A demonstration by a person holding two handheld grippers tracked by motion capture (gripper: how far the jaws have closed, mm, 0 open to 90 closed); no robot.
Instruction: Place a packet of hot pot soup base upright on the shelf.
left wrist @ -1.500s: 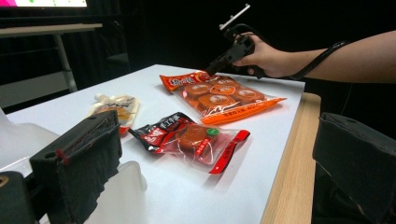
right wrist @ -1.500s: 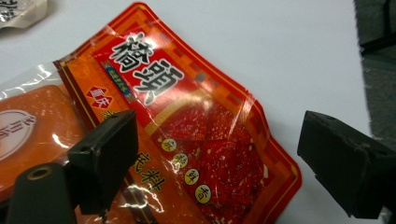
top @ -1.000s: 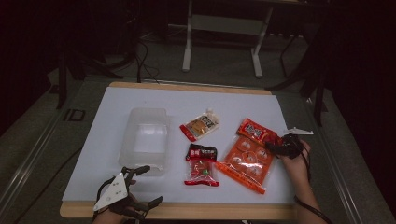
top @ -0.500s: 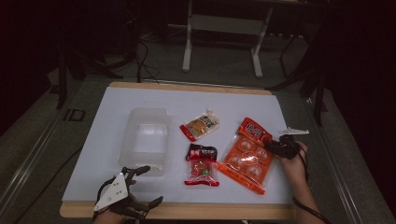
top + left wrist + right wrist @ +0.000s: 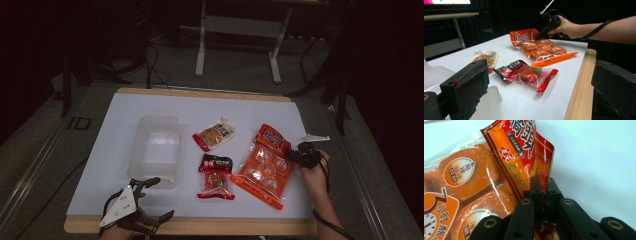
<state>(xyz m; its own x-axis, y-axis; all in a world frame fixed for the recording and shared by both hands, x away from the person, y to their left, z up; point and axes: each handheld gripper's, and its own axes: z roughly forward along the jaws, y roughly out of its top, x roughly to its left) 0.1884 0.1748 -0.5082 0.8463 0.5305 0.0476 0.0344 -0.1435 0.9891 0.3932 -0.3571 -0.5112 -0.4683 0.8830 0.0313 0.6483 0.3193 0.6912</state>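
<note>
A large orange bag (image 5: 262, 167) of several brown blocks lies at the right of the white mat (image 5: 120, 125). My right gripper (image 5: 291, 156) has just been closing its jaws on the bag's red top edge. In the right gripper view the bag (image 5: 474, 182) is pinched at its red top edge, which curls up from the mat, and that gripper (image 5: 543, 186) is shut. My left gripper (image 5: 160, 198) rests open at the front left, nothing between its pads (image 5: 466, 85). The left gripper view shows the bag (image 5: 541, 48) with the right gripper (image 5: 541, 35) on its far end.
A clear plastic container (image 5: 155, 150) stands at the left of the mat. A small red packet (image 5: 216, 176) lies mid-front and a yellowish pouch (image 5: 215, 135) behind it. The wooden table edge (image 5: 200, 225) runs along the front. A metal stand (image 5: 237, 30) is on the floor beyond.
The right gripper has closed on the orange bag's top edge and risen slightly, lifting that end. The left gripper has stayed still.
</note>
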